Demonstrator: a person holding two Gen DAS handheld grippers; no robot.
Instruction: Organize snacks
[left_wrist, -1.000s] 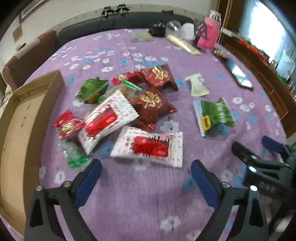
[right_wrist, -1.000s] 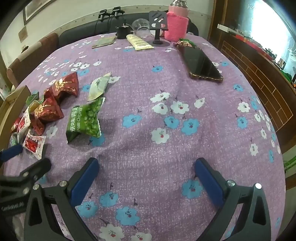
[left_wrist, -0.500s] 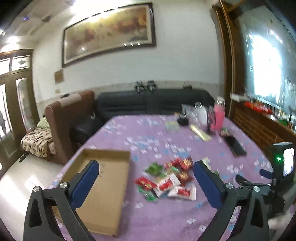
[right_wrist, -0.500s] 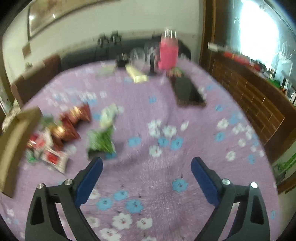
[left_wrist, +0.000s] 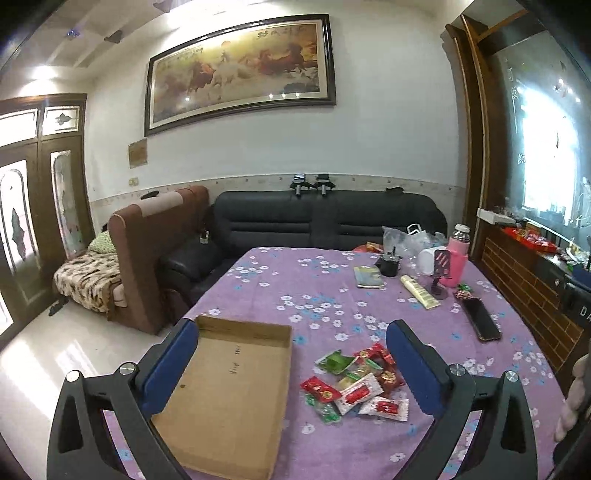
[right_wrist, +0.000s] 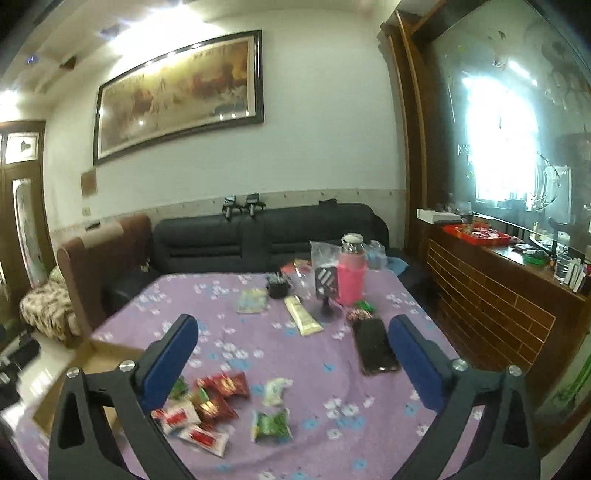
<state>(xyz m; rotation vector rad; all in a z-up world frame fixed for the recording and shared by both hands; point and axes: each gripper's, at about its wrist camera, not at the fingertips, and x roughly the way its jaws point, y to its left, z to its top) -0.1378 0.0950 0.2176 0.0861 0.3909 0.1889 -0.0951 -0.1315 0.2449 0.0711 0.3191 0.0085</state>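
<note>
A pile of snack packets (left_wrist: 356, 384), red, white and green, lies on the purple flowered tablecloth (left_wrist: 317, 295). An empty flat cardboard box (left_wrist: 229, 391) lies to its left. My left gripper (left_wrist: 291, 367) is open and empty, raised well above the table. In the right wrist view the pile (right_wrist: 203, 406) sits low left, with a green pea packet (right_wrist: 271, 424) and a pale packet (right_wrist: 275, 391) apart to its right. My right gripper (right_wrist: 293, 363) is open and empty, also held high.
At the table's far end stand a pink bottle (right_wrist: 352, 273), a phone stand (right_wrist: 327, 288), a cream tube (right_wrist: 303, 319), a booklet (right_wrist: 253, 301) and a black phone (right_wrist: 376, 345). A black sofa (left_wrist: 325, 221) stands behind, a wooden cabinet (right_wrist: 498, 295) to the right.
Both grippers have risen and pulled back from just above the tablecloth, tilting up so the whole table and room show. Both stay open and empty. The snacks have not moved.
</note>
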